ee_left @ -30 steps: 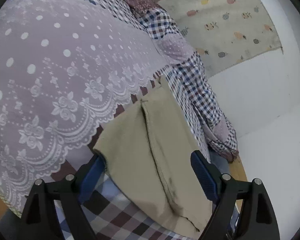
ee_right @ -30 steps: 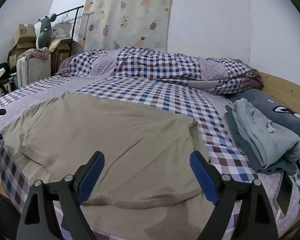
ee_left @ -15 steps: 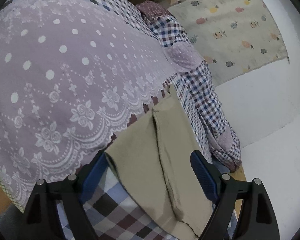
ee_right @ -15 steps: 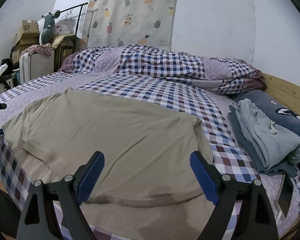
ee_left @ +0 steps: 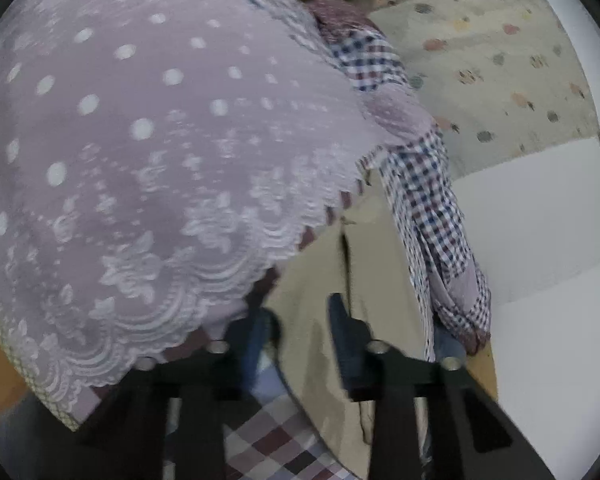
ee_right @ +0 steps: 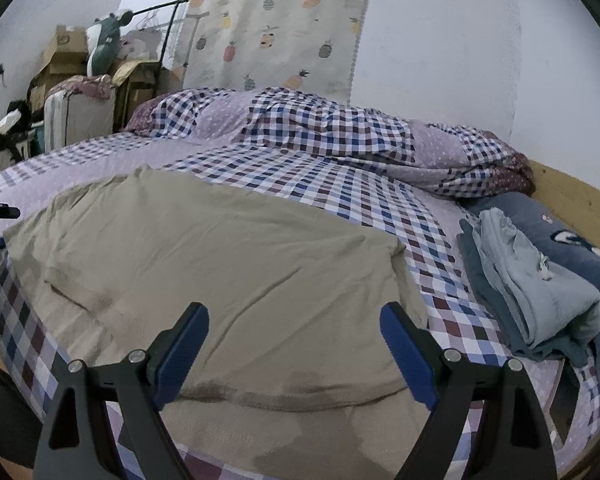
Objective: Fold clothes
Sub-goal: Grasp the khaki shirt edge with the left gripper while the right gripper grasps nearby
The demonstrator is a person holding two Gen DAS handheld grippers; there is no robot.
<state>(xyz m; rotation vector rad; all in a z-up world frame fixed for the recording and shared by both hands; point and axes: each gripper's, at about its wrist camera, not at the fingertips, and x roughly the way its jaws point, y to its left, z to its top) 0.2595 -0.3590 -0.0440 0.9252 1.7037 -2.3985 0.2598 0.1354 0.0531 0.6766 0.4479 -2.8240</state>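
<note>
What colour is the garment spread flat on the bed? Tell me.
Plain khaki beige, no pattern. The garment shows best in the right wrist view, lying on the checked bedsheet.

Shirt (ee_right: 220, 264) on bed (ee_right: 340, 200) (folded pile (ee_right: 532, 292) rightward)

White wall (ee_right: 440, 60), pineapple cloth (ee_right: 276, 20) hanging on it. Big bed (ee_right: 340, 208), checked sheet. Boxes (ee_right: 64, 56), suitcase (ee_right: 80, 116) in corner.

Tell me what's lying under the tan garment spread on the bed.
The tan garment lies on the checked bedsheet, which shows all around its edges. Anything else beneath it is covered.
</note>
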